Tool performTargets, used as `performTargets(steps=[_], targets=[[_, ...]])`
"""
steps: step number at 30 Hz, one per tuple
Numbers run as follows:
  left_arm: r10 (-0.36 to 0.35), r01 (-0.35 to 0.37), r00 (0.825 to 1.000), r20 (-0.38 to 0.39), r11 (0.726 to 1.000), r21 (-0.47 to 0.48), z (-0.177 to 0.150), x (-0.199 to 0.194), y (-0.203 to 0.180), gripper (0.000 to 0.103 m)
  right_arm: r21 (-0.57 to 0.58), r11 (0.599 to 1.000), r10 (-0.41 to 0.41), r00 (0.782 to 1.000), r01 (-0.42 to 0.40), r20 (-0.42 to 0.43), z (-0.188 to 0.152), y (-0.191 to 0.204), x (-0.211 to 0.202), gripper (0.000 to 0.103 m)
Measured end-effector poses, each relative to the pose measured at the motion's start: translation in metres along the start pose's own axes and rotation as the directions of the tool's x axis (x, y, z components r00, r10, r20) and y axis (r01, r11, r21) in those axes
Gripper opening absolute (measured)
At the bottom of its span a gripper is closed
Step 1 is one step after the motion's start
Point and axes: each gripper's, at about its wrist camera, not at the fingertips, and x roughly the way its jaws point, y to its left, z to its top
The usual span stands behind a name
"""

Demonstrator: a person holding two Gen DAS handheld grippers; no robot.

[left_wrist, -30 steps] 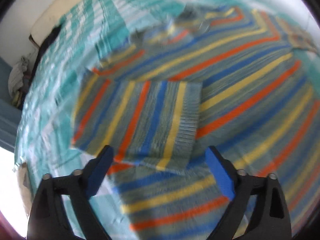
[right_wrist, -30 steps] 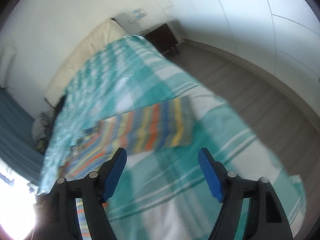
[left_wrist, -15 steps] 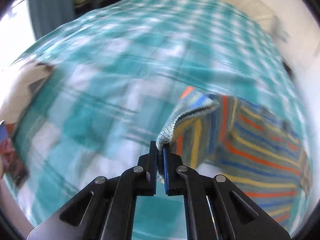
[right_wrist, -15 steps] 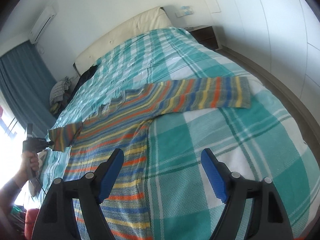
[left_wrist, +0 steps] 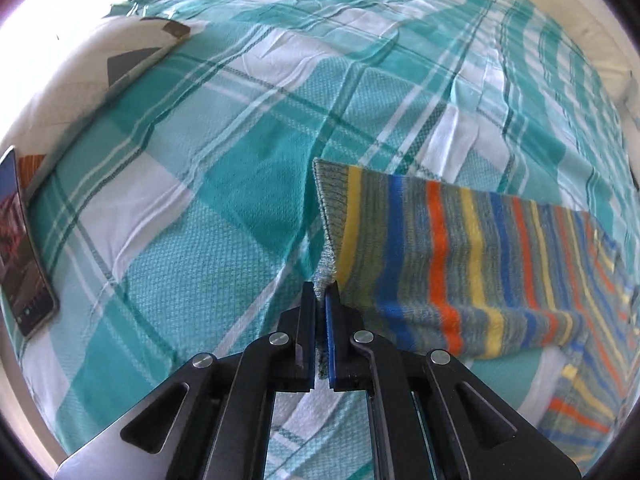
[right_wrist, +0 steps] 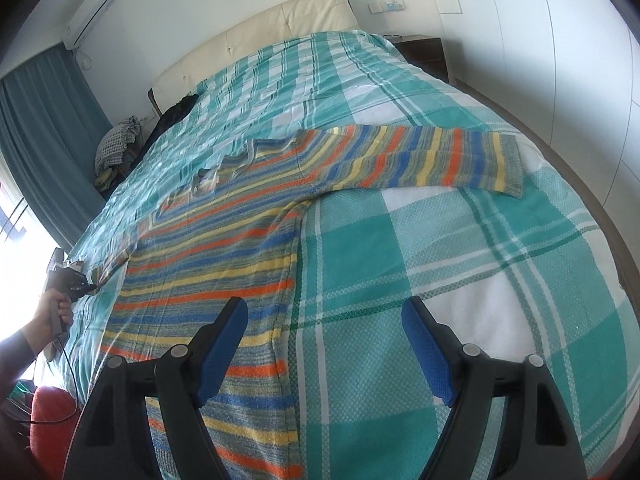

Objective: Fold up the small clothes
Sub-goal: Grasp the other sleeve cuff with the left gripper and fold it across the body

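A striped knit sweater (right_wrist: 224, 240) in orange, yellow, blue and grey lies spread on the teal plaid bedspread (right_wrist: 460, 240). My left gripper (left_wrist: 320, 300) is shut on the cuff of its left sleeve (left_wrist: 440, 256) and holds the sleeve stretched out to the side. It also shows far left in the right wrist view (right_wrist: 86, 289). The other sleeve (right_wrist: 440, 156) lies flat, pointing right. My right gripper (right_wrist: 324, 344) is open and empty above the sweater's right hem edge.
A phone (left_wrist: 24, 248) and a white pillow or cushion (left_wrist: 80, 64) lie at the bed's left edge. The cream headboard (right_wrist: 256, 36), a nightstand (right_wrist: 424, 52) and dark clothes (right_wrist: 176, 112) are at the far end. The bed edge drops to the floor on the right.
My left gripper closed on the folded sleeve's cuff and pulled it out to the left, unfolding the sleeve. My right gripper drew back toward the hem, staying open.
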Motion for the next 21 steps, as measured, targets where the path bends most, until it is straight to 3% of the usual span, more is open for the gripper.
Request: performTargets(steps=[4,7,9,11,14,18,21], targets=[[0.006,-0.006,1.0,0.003,1.0,0.021,0.001,0.0,0.0,0.004,0.001,1.0,-0.014,1.0,0.014,-0.015,-0.001,-0.002,0.004,0.079],[0.033,-0.033,0.999,0.002,0.998,0.045,0.002,0.002,0.003,0.012,-0.001,0.999,-0.035,0.999,0.035,-0.026,-0.002,-0.002,0.007,0.079],[0.069,-0.069,0.998,0.014,0.996,0.064,0.0,-0.005,0.004,0.028,-0.001,0.999,-0.046,0.999,0.046,-0.024,-0.002,-0.001,0.006,0.079],[0.08,-0.088,0.993,0.091,0.992,0.089,-0.007,-0.029,0.002,0.05,-0.002,0.999,-0.049,0.999,0.049,-0.016,-0.003,0.0,0.005,0.079],[-0.017,-0.012,0.982,0.187,0.988,0.151,-0.013,-0.065,-0.019,0.072,-0.008,0.998,-0.058,0.998,0.058,-0.013,-0.002,0.001,0.005,0.079],[-0.193,0.138,0.964,0.186,0.953,0.271,-0.013,-0.092,-0.081,0.08,-0.016,0.997,-0.071,0.997,0.07,-0.031,-0.003,0.002,0.012,0.079],[-0.256,0.193,0.954,0.158,0.924,0.331,-0.013,-0.088,-0.131,0.085,-0.036,0.997,-0.076,0.997,0.075,-0.033,-0.005,0.006,0.013,0.079]])
